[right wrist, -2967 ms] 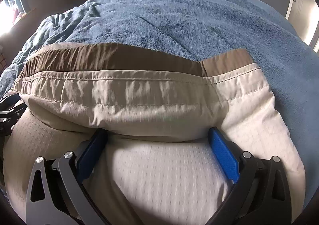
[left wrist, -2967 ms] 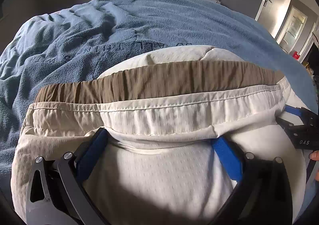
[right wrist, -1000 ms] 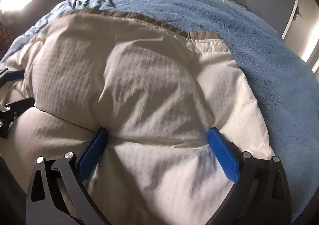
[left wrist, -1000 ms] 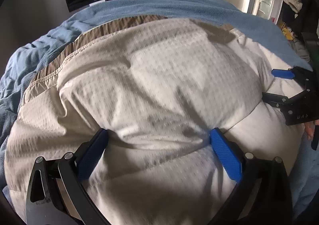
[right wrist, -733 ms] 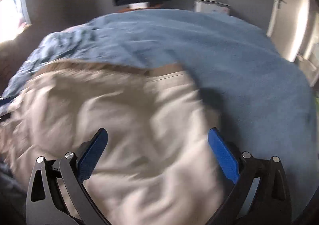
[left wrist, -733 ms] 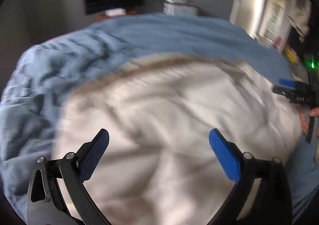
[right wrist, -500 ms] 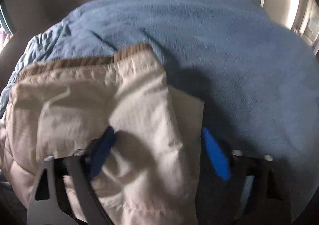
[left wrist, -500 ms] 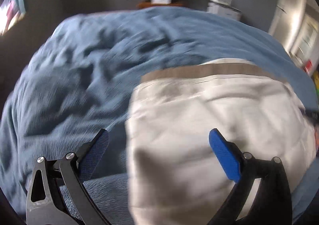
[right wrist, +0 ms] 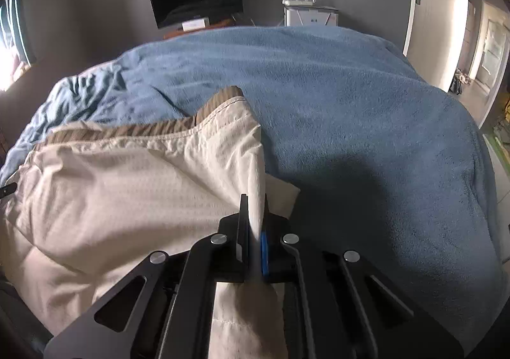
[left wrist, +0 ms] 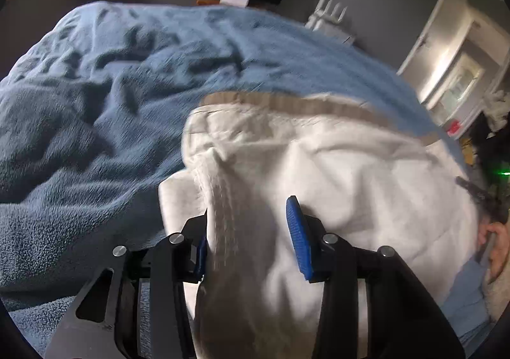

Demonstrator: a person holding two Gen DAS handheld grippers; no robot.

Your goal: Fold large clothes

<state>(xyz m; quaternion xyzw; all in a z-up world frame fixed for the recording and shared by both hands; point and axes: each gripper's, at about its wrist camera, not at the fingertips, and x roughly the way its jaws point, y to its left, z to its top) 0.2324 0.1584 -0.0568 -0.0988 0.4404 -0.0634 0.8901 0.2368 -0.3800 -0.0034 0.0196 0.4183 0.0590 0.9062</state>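
Both grippers newly clamped on garment (right wrist: 127,187) edges, blanket (right wrist: 366,136) open rightward

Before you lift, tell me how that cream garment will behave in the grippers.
Probably floppy: the cream garment bunches into a thick fold between the left gripper fingers and a thin pinch in the right gripper. It likely sags between the two grips. It looks light, and the fleecy blue blanket may drag on it.

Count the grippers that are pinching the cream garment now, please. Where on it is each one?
2. The left gripper has just been closing on a thick bunch at the cream garment's left edge. The right gripper has just closed on a thin fold at its right edge.
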